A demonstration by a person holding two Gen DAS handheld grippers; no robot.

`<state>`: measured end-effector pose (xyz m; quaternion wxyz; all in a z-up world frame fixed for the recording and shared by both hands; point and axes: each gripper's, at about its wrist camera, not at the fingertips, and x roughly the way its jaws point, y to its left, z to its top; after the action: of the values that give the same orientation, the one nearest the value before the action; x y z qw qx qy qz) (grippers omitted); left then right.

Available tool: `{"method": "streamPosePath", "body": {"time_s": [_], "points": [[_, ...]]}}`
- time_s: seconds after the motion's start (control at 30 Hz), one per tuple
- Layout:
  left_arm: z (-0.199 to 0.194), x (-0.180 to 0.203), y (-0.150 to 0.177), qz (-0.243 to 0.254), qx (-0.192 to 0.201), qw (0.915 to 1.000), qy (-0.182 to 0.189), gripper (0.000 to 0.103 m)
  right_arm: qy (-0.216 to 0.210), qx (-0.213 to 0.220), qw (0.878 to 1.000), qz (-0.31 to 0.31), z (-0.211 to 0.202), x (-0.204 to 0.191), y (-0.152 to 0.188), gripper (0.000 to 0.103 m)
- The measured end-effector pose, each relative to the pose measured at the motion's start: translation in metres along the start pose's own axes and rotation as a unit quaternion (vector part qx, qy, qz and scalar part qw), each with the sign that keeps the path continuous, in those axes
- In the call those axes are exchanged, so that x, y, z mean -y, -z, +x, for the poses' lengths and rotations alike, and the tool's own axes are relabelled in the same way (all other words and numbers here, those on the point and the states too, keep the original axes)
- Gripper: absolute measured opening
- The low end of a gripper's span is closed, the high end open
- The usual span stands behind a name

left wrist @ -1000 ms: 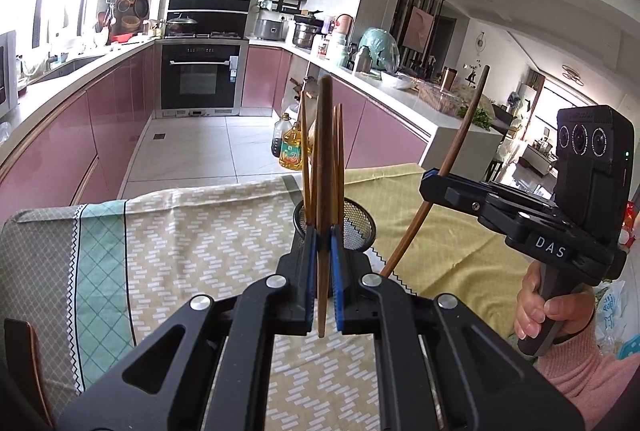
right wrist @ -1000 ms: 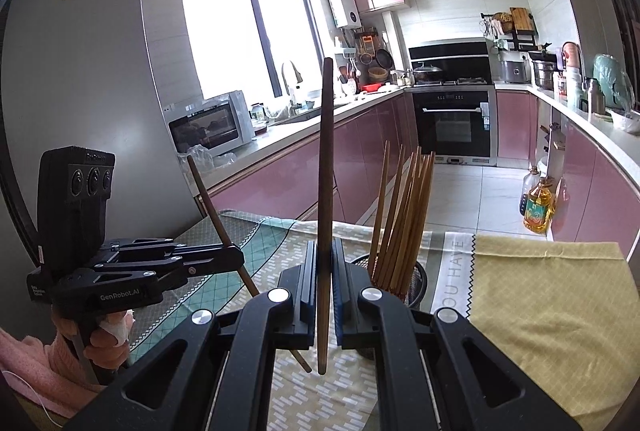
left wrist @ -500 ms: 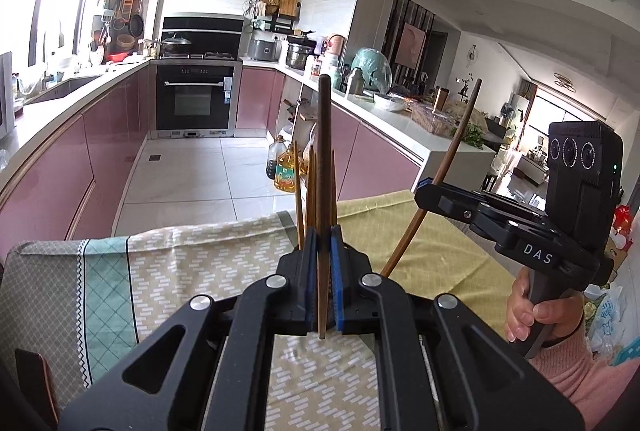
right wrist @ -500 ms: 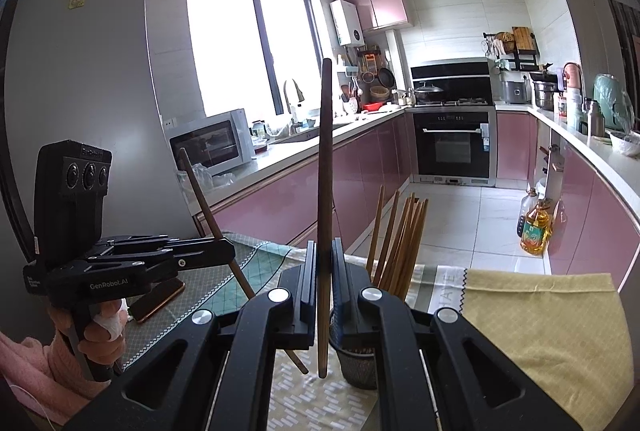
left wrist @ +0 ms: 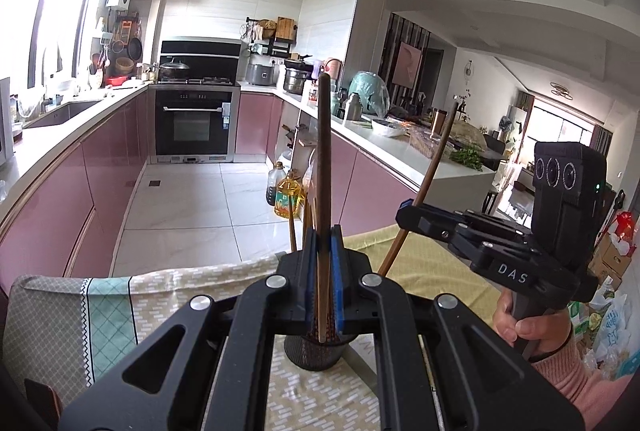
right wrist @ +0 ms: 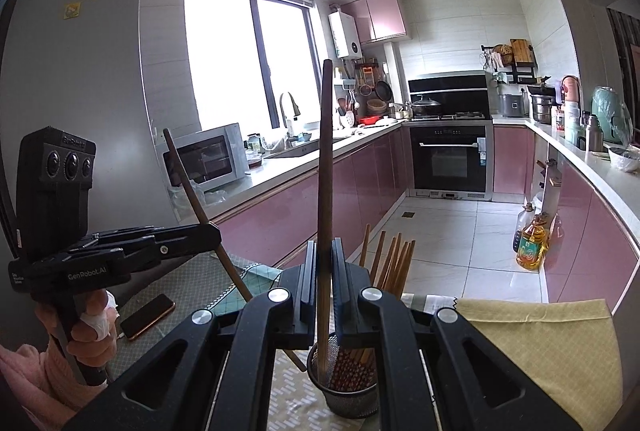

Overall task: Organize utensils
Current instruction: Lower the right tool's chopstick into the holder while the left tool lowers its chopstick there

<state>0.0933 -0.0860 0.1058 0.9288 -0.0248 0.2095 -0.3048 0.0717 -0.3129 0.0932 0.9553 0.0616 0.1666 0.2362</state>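
Left wrist: chopstick [left wrist: 323, 167] upright, clamped in left hand-held gripper [left wrist: 322, 283].

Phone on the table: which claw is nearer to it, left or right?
Left. The left claw hangs above the phone, its hand right beside it; the right claw is farther off to the side, over the mesh holder.
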Motion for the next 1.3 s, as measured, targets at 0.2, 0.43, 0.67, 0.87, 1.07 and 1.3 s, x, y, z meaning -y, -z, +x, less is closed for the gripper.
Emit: {"method": "streamPosePath", "body": {"time_s": [0.2, 0.43, 0.67, 0.87, 1.07, 1.3], "points": [[0.012, 0.002, 0.000, 0.000, -0.007, 1.0000, -0.006, 0.007, 0.005, -0.004, 1.000, 0.014, 0.013, 0.003, 0.004, 0.006], [0.034, 0.000, 0.006, -0.004, -0.034, 0.9994, -0.002, 0.007, 0.012, -0.017, 0.999, 0.025, 0.025, 0.010, 0.010, 0.006], [0.056, -0.002, 0.014, -0.006, -0.061, 0.9981, -0.002, 0.007, 0.016, -0.035, 0.999, 0.032, 0.038, 0.012, 0.019, 0.006], [0.071, -0.006, 0.015, -0.007, -0.075, 0.9971, -0.005, 0.007, 0.016, -0.048, 0.998, 0.038, 0.046, 0.015, 0.025, 0.006], [0.077, -0.008, 0.019, -0.003, -0.084, 0.9964, -0.004, 0.007, 0.015, -0.060, 0.997, 0.042, 0.051, 0.015, 0.031, 0.006], [0.083, -0.009, 0.018, -0.001, -0.093, 0.9956, -0.001, 0.007, 0.015, -0.071, 0.996, 0.044, 0.054, 0.016, 0.035, 0.006]]}}
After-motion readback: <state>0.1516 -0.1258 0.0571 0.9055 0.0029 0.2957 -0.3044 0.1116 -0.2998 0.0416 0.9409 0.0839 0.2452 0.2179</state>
